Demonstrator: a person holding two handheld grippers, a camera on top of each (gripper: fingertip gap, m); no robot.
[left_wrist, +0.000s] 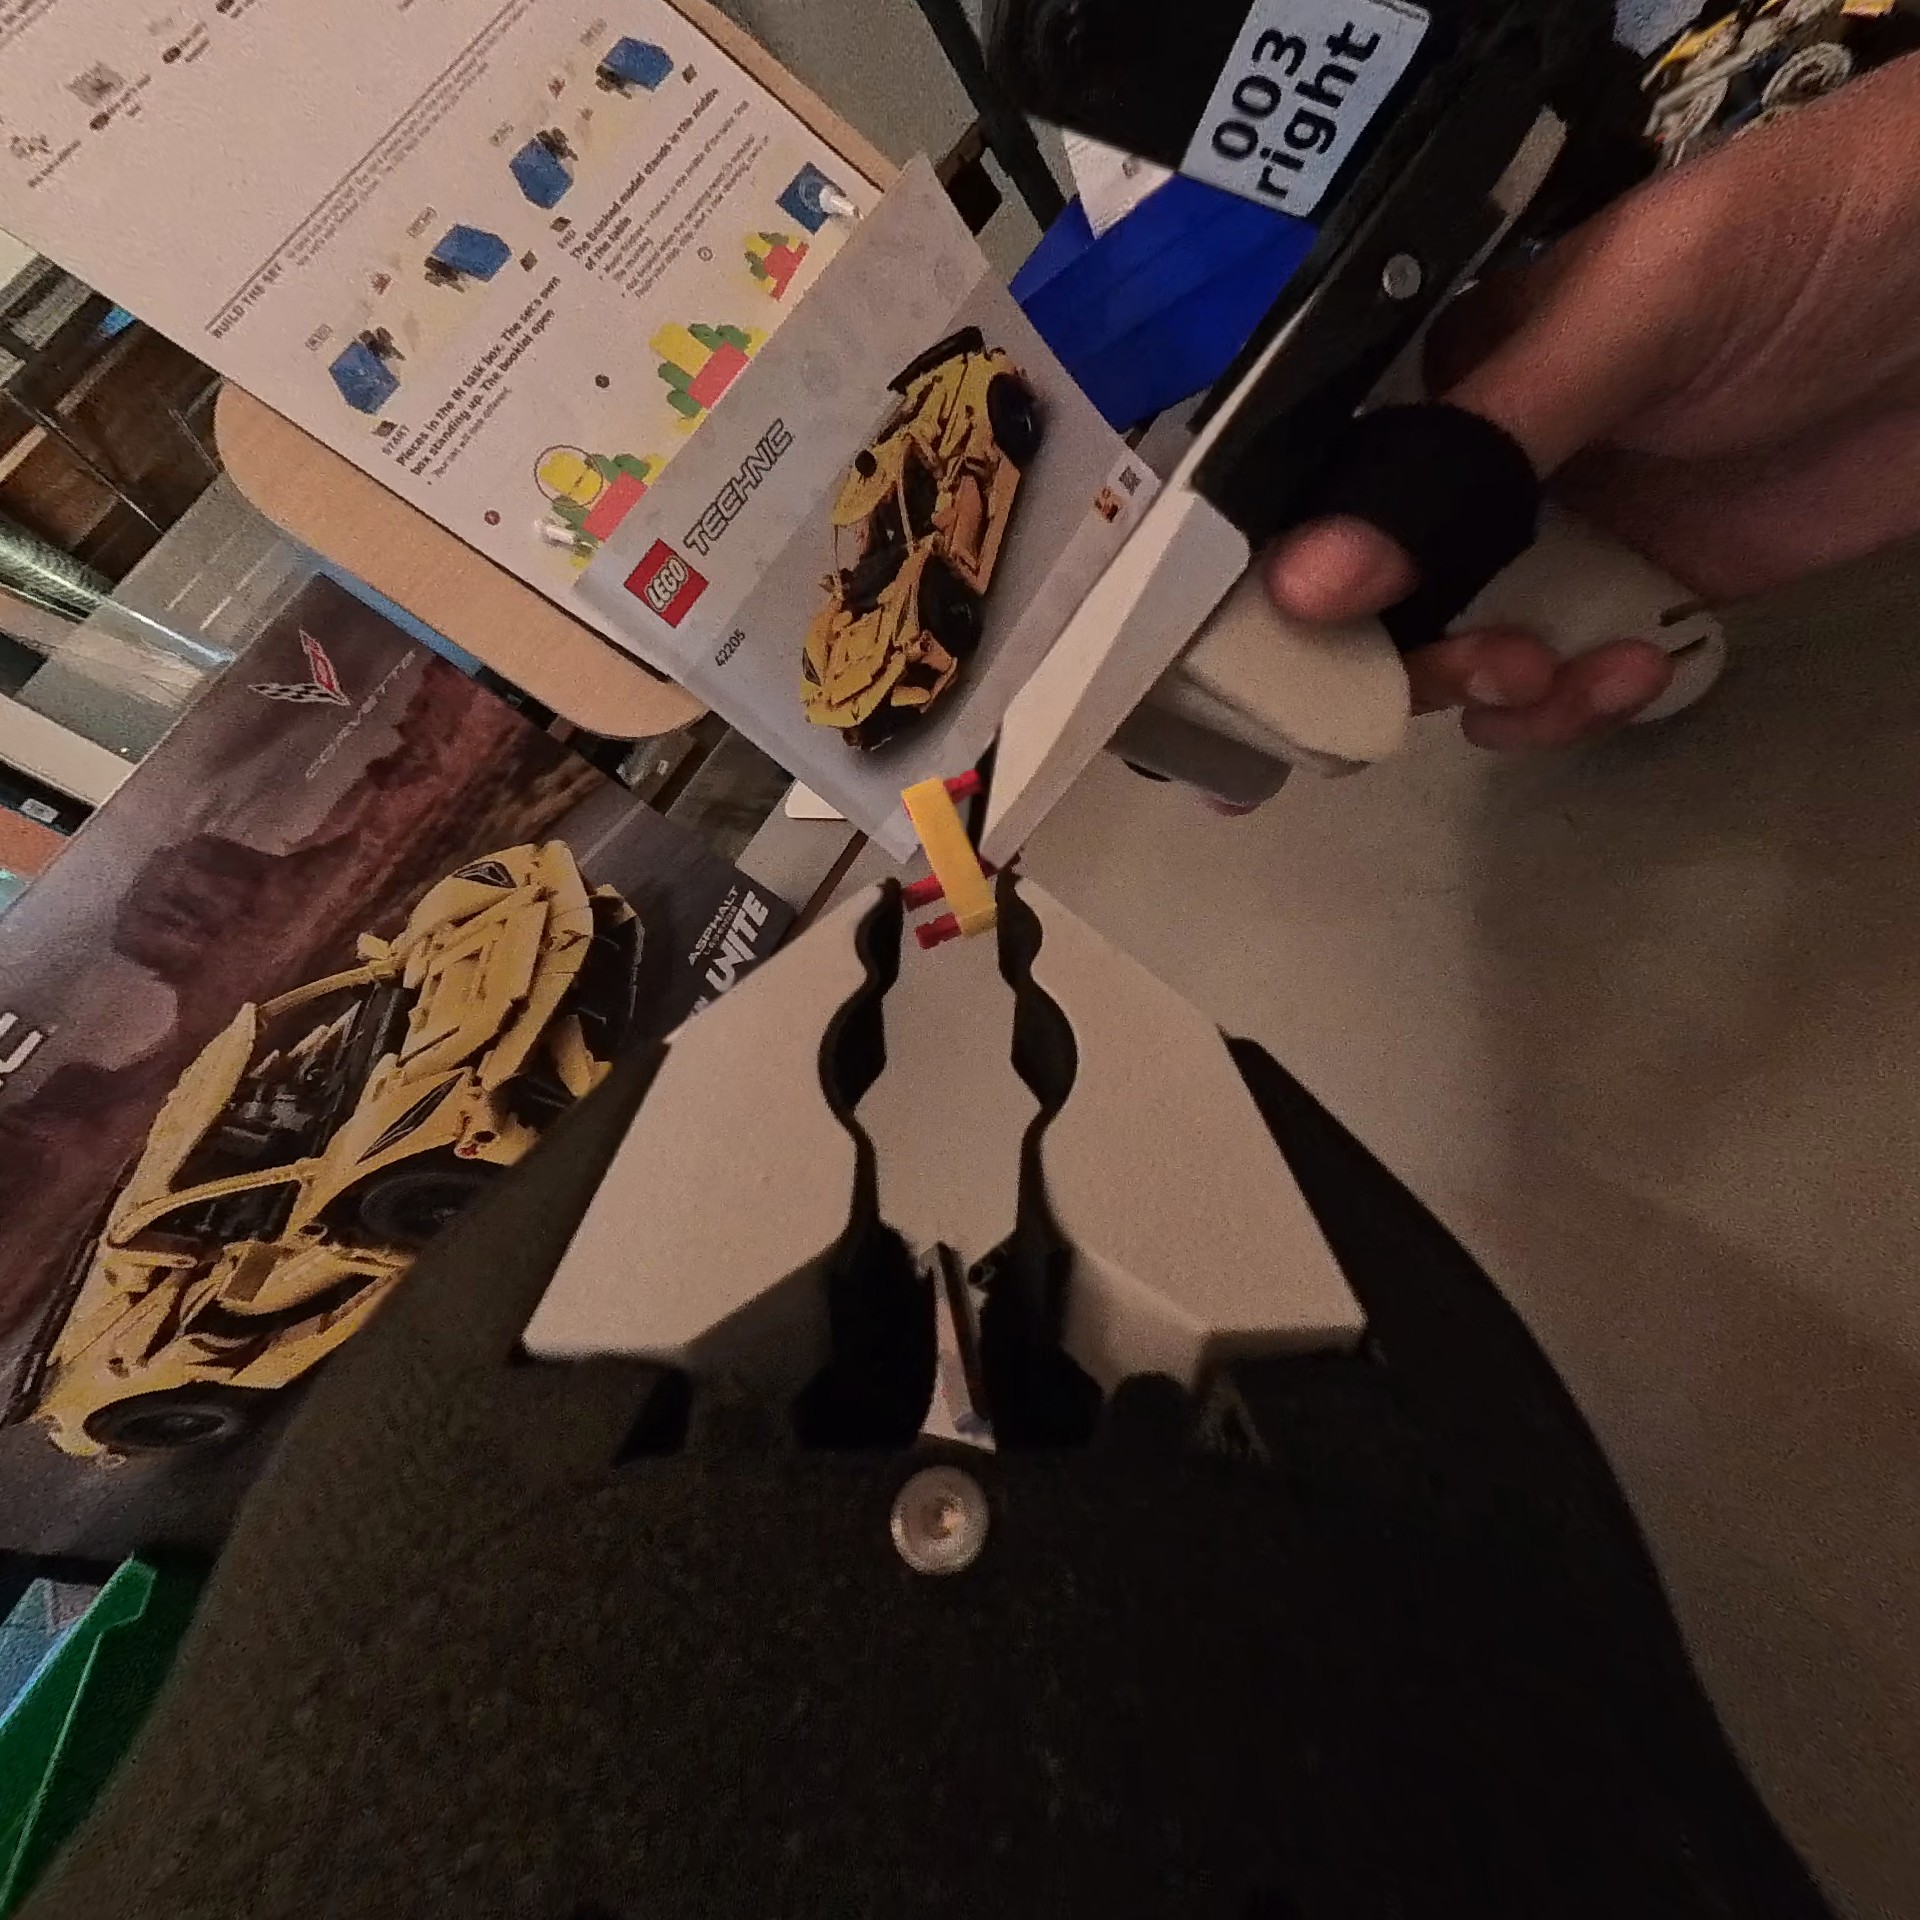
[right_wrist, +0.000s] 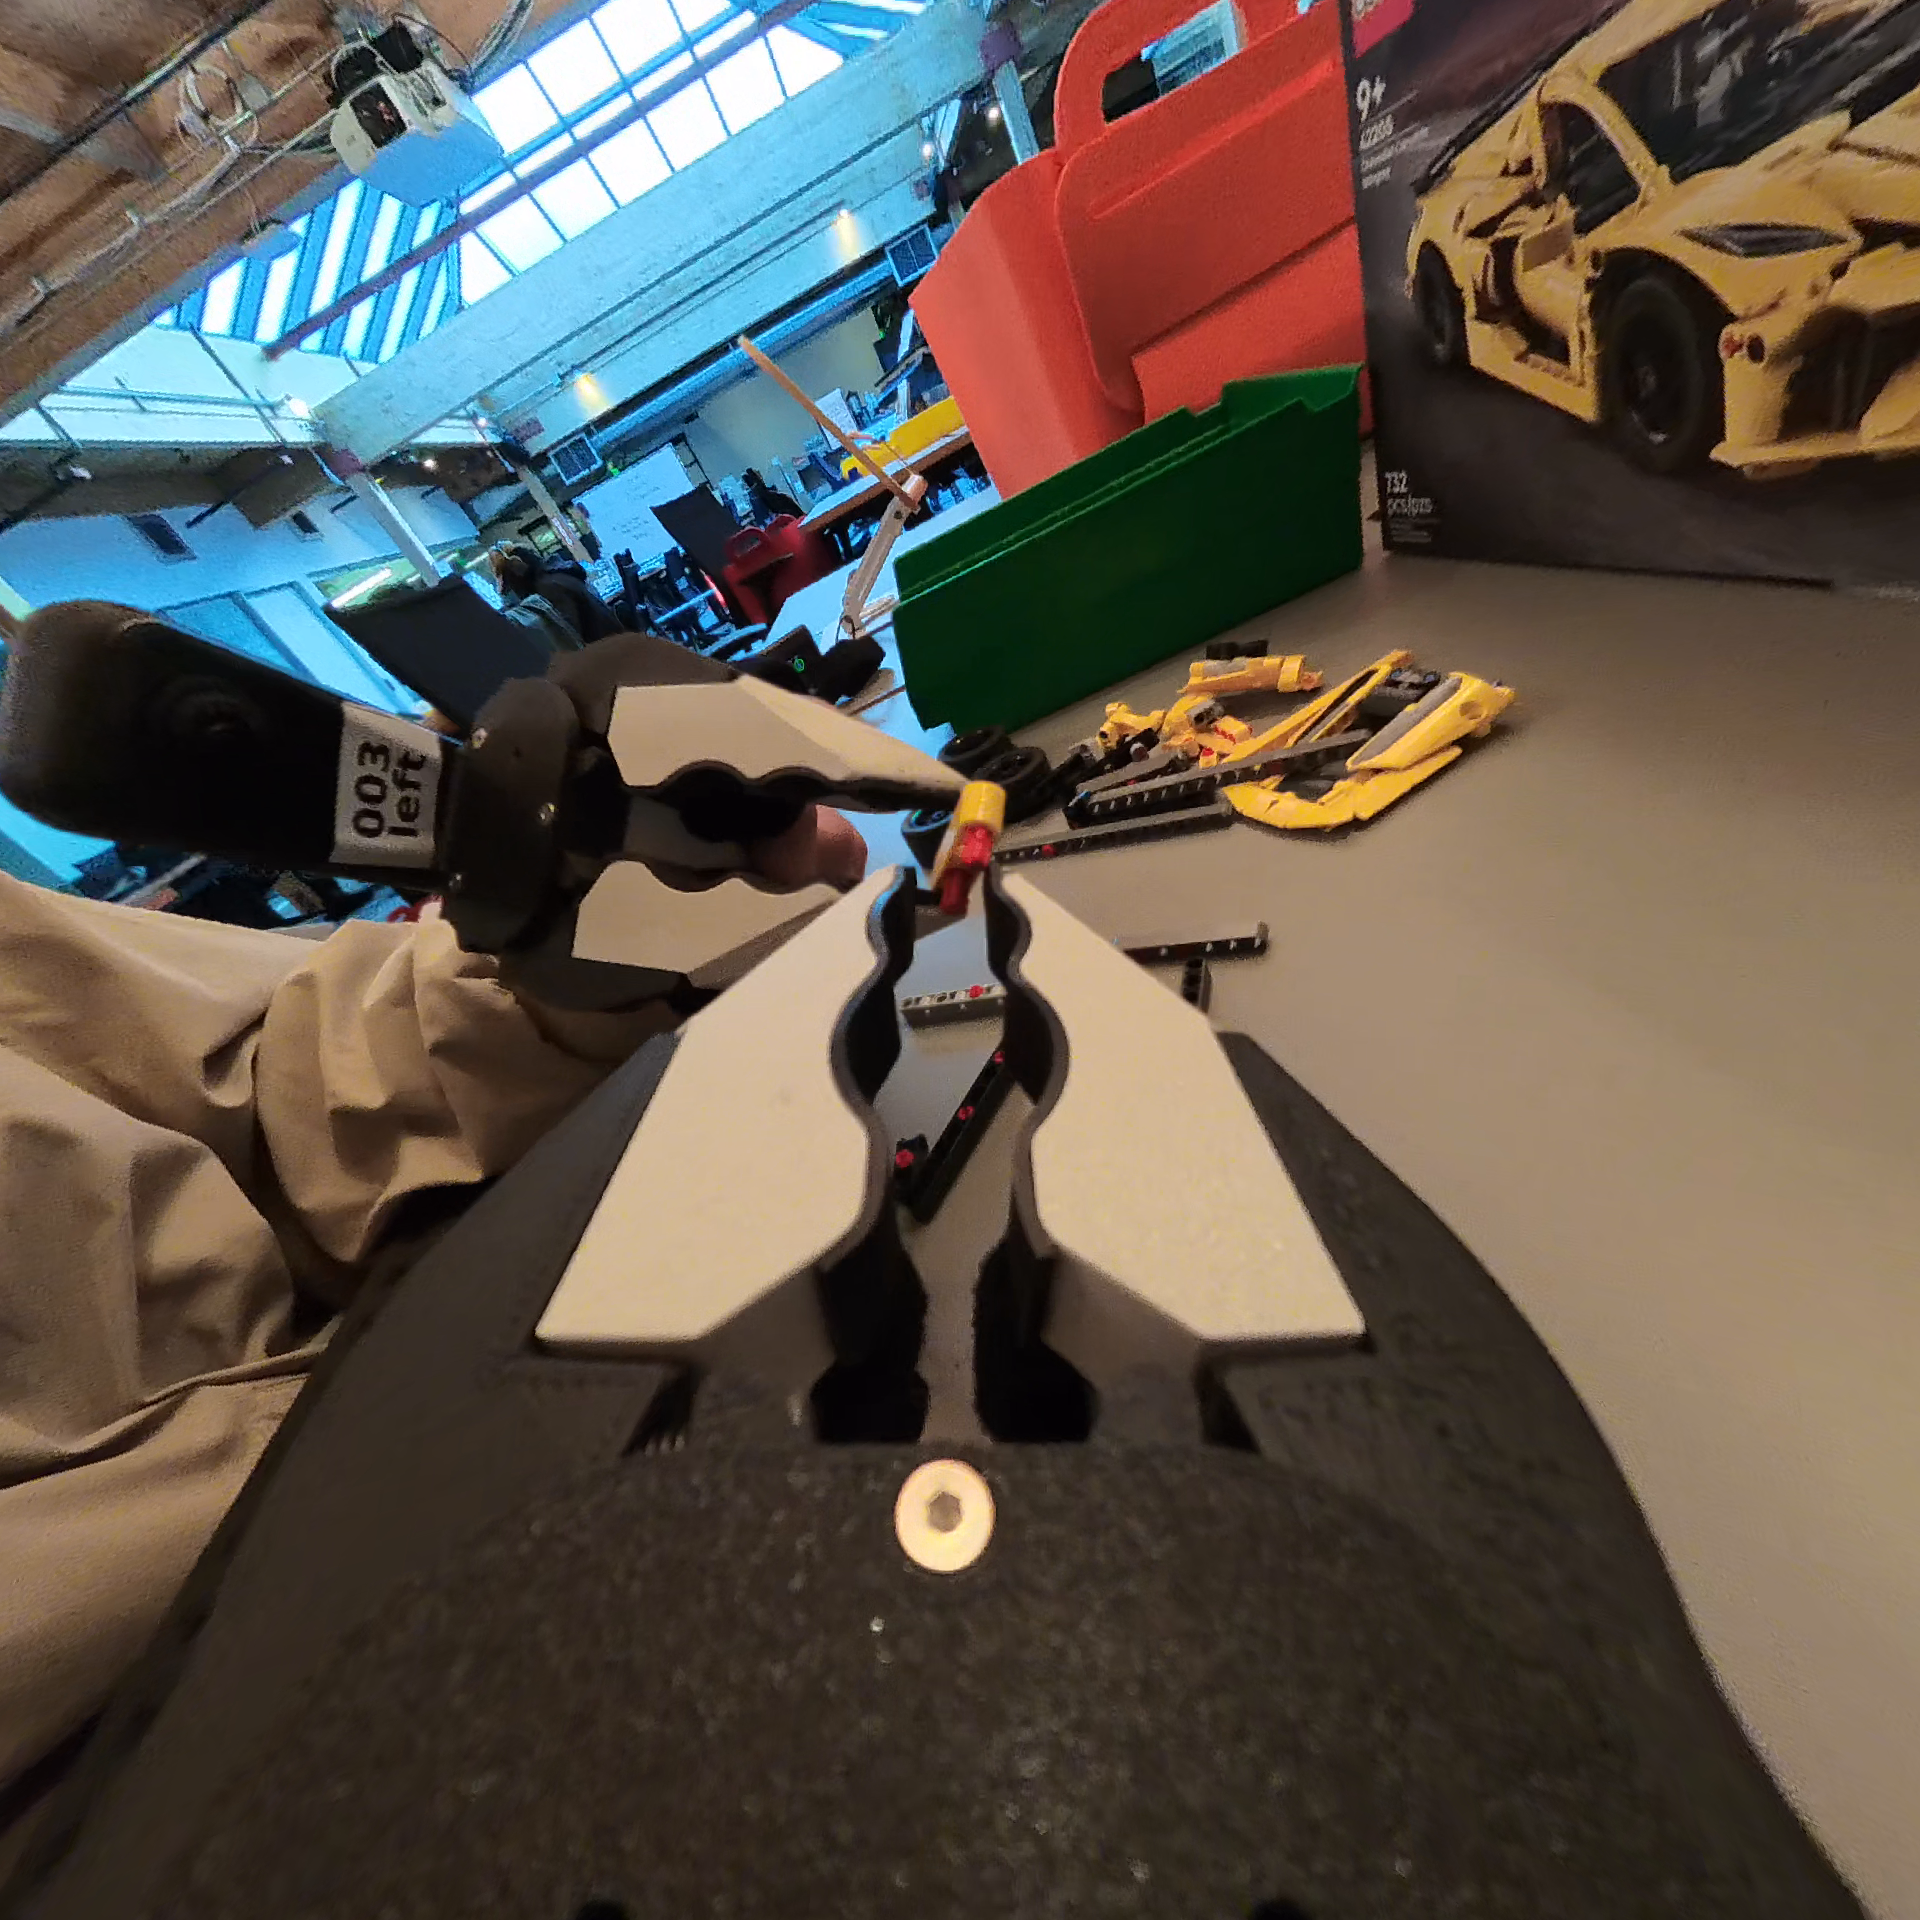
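A short yellow beam with red pins in it is held above the grey table. My left gripper is shut on it, one fingertip on the pins and the other on the beam's end. My right gripper meets it from the other side, its jaws close around a red pin under the yellow beam. In the left wrist view the right gripper comes in from the upper right, held by a hand. In the right wrist view the left gripper comes in from the left.
On the table lie loose yellow and black car parts and black beams. Behind them stand a green bin, a red case and a box showing a yellow car. A booklet stands near an instruction sheet.
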